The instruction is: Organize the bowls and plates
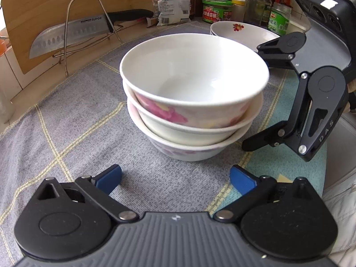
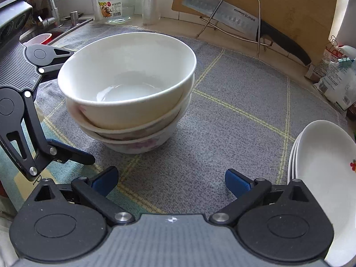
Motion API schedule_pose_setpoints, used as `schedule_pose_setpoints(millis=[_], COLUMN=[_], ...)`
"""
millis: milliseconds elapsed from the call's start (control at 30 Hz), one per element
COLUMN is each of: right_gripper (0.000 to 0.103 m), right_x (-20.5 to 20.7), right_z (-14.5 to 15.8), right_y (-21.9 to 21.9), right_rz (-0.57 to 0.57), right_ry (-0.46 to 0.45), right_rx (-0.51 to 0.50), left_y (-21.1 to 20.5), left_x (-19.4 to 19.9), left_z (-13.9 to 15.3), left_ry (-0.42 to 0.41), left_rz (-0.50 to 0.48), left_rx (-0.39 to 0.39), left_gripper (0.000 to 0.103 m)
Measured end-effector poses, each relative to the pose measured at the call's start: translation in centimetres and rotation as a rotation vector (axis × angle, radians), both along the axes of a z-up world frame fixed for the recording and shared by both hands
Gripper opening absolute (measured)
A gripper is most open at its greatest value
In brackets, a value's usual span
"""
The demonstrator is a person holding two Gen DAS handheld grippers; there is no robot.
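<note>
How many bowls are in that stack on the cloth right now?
3, nested in one stack on the grey checked cloth: top bowl, middle bowl, bottom bowl. A further one nested inside could be hidden.

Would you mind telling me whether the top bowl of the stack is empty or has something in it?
Empty. Both wrist views look into the top bowl and show only its bare white inside and bottom, nothing in it.

A knife (image 1: 69, 37) leans in a wire rack (image 1: 71, 33) against a cutting board (image 1: 44, 2).
</note>
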State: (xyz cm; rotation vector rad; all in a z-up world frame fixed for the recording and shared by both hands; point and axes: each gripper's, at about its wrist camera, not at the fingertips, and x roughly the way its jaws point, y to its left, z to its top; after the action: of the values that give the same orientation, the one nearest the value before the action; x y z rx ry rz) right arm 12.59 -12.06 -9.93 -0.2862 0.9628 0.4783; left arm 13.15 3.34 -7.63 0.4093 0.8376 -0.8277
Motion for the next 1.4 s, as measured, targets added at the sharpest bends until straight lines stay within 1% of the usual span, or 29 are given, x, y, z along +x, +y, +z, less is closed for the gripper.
schedule_pose_setpoints(millis=[267, 367, 467, 567, 700, 933, 1100, 1400], right_gripper=[0.103, 0.103, 0.103, 0.103, 0.103, 0.103, 0.103, 0.103], right_x=[0.0, 0.1, 0.0, 0.1, 0.2, 1.4, 2.0, 3.1], right_z=[-0.3, -0.3, -0.4, -0.4, -0.5, -0.2, -0.1, 0.2], right_y=[-0.6, -0.7, -0.8, -0.8, -0.6, 0.5, 1.1, 2.1], right_rz=[0.081, 0.093, 0.089, 0.084, 0.079, 0.072, 0.079, 0.144], right_ry=[-0.035, -0.043, -0.045, -0.049, -0.063, -0.02, 0.001, 0.048], right_rx=[0.026, 0.033, 0.034, 0.036, 0.043, 0.013, -0.002, -0.033], left_y=[0.0, -0.1, -0.1, 0.0, 0.2, 0.6, 1.0, 1.4], left_x=[0.0, 0.1, 0.2, 0.6, 1.1, 2.2, 2.7, 3.5], left_z=[-0.1, -0.1, -0.1, -0.1, -0.2, -0.3, -0.4, -0.5], left_ry=[-0.001, 0.001, 0.0, -0.003, -0.022, -0.044, -0.057, -0.066], left_rz=[0.036, 0.047, 0.037, -0.001, -0.078, -0.212, -0.288, -0.396], left_rx=[-0.003, 0.0, -0.001, -0.003, -0.027, -0.06, -0.084, -0.11], left_gripper=[0.103, 0.103, 0.103, 0.103, 0.103, 0.103, 0.103, 0.103])
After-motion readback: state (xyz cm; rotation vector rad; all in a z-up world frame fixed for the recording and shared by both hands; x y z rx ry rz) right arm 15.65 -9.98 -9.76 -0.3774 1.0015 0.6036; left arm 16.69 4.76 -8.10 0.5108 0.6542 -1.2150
